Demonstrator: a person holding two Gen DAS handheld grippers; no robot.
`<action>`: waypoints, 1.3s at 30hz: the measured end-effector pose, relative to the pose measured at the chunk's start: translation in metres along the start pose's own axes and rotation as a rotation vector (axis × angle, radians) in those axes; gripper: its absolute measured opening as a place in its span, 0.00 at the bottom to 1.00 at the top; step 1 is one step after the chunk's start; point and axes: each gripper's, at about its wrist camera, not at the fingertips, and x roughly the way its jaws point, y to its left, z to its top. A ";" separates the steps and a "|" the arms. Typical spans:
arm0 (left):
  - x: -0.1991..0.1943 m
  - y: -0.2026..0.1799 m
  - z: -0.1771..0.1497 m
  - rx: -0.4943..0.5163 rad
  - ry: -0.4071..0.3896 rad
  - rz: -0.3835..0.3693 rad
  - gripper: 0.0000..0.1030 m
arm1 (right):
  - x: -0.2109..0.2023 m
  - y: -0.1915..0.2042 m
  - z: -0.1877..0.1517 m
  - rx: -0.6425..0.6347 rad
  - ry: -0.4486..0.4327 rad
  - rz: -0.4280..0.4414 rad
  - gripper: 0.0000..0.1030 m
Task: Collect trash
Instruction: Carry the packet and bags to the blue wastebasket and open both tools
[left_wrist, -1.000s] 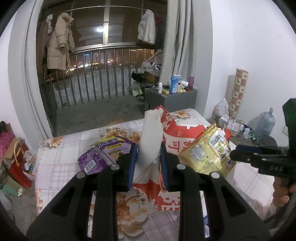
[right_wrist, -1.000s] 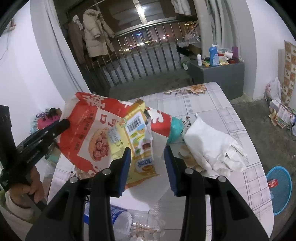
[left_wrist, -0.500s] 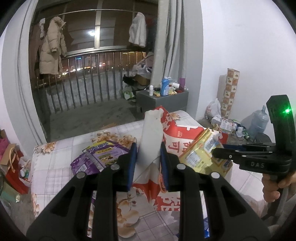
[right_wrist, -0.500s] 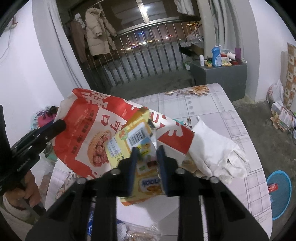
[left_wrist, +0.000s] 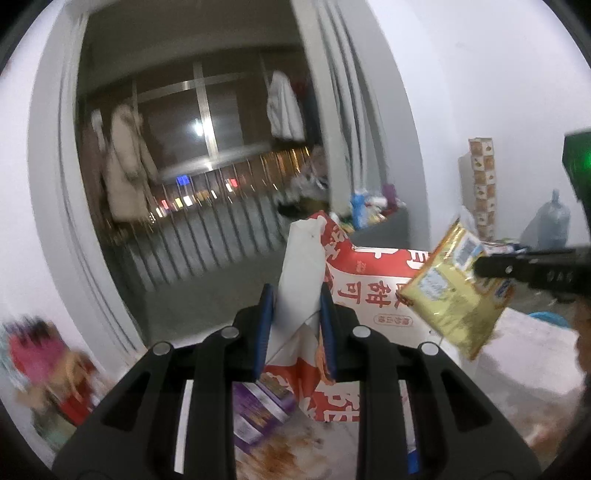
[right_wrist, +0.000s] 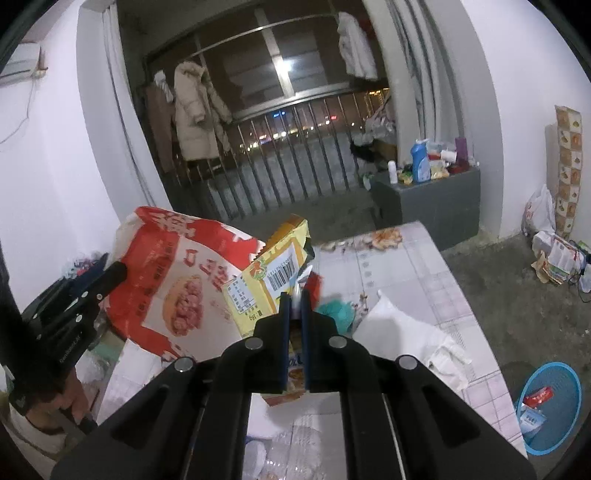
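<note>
The right gripper (right_wrist: 295, 302) is pinching the thin, crinkly yellow snack wrapper (right_wrist: 266, 284) by its edge above the table (right_wrist: 436, 280), its jaws having just closed, while the left gripper (left_wrist: 295, 310) is clamping the limp red-and-white bag (left_wrist: 369, 280) at its folded rim.

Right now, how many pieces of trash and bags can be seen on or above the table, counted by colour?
Red-and-white: 1, the large printed plastic bag held by the left gripper.
Yellow: 1, the snack wrapper held by the right gripper.
Purple: 1, the foil wrapper.
White: 1, the crumpled bag.
Total: 4.
</note>
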 end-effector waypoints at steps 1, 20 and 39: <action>-0.005 -0.004 0.002 0.036 -0.035 0.031 0.21 | -0.002 -0.001 0.001 0.000 -0.008 -0.005 0.06; -0.042 -0.046 0.049 0.231 -0.289 0.226 0.18 | -0.040 -0.001 0.010 0.011 -0.098 0.094 0.06; -0.002 -0.038 0.074 0.064 -0.130 0.035 0.13 | -0.066 -0.085 -0.045 0.224 -0.003 -0.028 0.06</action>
